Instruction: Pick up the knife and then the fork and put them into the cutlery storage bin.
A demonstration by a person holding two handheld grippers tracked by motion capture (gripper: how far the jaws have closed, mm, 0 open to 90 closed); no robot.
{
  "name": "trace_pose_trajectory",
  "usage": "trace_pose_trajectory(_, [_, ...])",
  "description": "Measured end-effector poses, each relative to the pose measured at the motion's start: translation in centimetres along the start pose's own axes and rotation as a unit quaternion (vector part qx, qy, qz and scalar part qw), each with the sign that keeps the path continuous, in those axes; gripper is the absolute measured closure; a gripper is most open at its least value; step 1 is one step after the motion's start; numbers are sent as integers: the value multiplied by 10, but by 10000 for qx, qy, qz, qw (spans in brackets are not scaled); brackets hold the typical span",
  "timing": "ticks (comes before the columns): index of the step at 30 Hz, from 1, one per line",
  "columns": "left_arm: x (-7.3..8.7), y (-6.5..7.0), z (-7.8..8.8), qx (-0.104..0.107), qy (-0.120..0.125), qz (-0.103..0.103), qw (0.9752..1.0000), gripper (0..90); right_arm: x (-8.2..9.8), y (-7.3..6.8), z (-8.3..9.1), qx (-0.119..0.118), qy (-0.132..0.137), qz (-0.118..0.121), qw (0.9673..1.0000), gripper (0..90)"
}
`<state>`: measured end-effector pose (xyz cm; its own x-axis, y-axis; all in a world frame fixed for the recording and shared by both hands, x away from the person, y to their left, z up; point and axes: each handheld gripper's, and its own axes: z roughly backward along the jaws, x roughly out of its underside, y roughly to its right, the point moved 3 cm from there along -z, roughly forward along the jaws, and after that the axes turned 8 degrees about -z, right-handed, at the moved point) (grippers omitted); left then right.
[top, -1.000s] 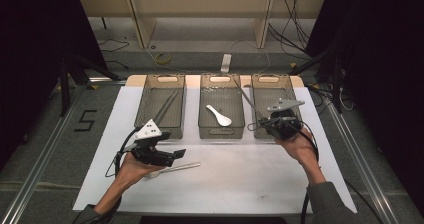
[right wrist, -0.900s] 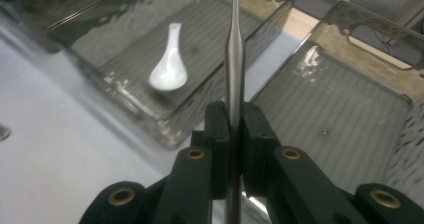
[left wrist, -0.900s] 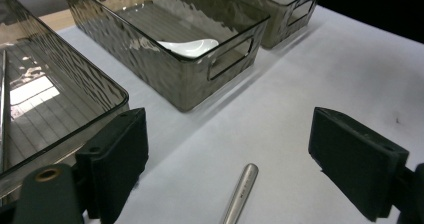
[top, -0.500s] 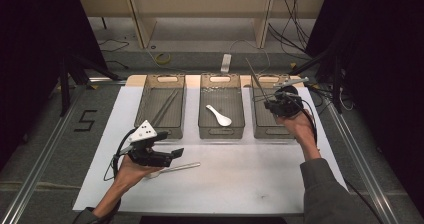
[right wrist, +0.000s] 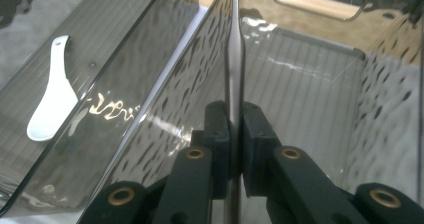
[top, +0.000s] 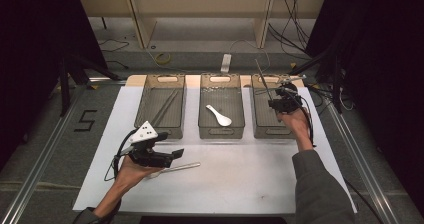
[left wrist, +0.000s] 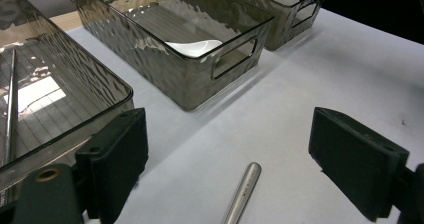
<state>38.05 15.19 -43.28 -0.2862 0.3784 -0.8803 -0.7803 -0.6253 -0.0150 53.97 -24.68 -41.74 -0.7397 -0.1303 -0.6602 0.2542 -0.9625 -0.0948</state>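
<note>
Three bins [top: 221,129] sit in a row on your white mat [top: 240,184]. Your right gripper [right wrist: 234,134] pinches a metal utensil [right wrist: 234,49] over the right bin [top: 260,126]. Your left gripper [left wrist: 227,164] is spread above a metal handle [left wrist: 244,191].

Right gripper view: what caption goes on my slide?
Right gripper clamps a thin metal utensil above the smoky bin.
</note>
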Motion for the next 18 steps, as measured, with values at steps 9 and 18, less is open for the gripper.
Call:
trace_pose_trajectory(9, [0,0,0,-16,15,13,10000,154,4,-1,-11,110,-138,-212,9996,842])
trace_pose_trajectory(18, [0,-1,1,-27,21,0,10000,155,8,3,-18,126,-290,-494,9983,840])
